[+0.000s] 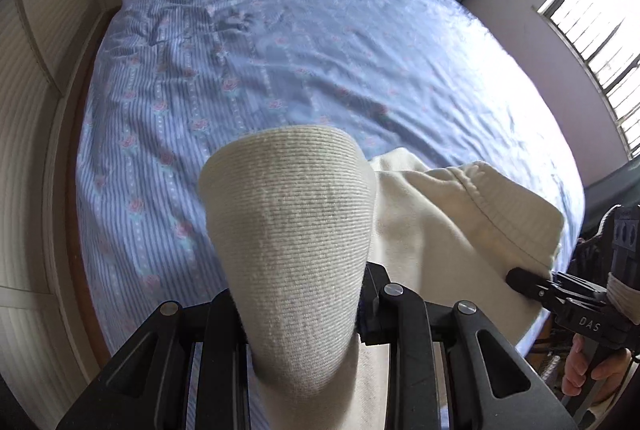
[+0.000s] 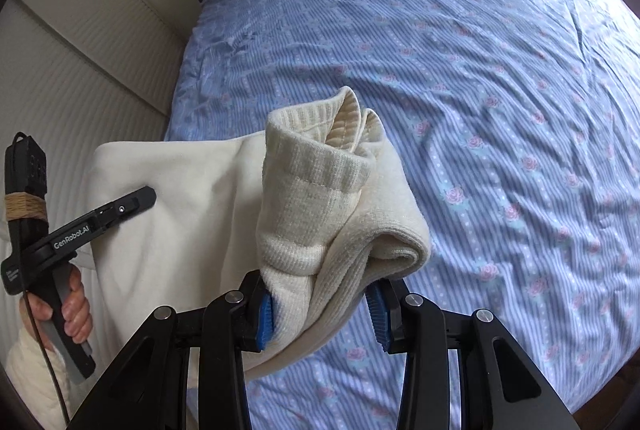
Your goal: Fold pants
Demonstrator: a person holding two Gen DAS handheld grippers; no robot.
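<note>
Pants [image 2: 192,214] bunched btwn jaws of both grippers, clamped.

Left wrist view sits just behind the left gripper [image 1: 304,314], looking steeply down along its fingers at the bed [image 1: 320,50], pants [image 1: 292,230] filling the near centre. Right gripper [image 1: 520,276] enters at its right edge. Right wrist view sits just behind the right gripper [image 2: 324,314], also angled down, close; left gripper [image 2: 140,200] shows at its left. Both share the pants [image 2: 320,190], bed [image 2: 480,70] and white panelled wall [image 2: 100,30].
</note>
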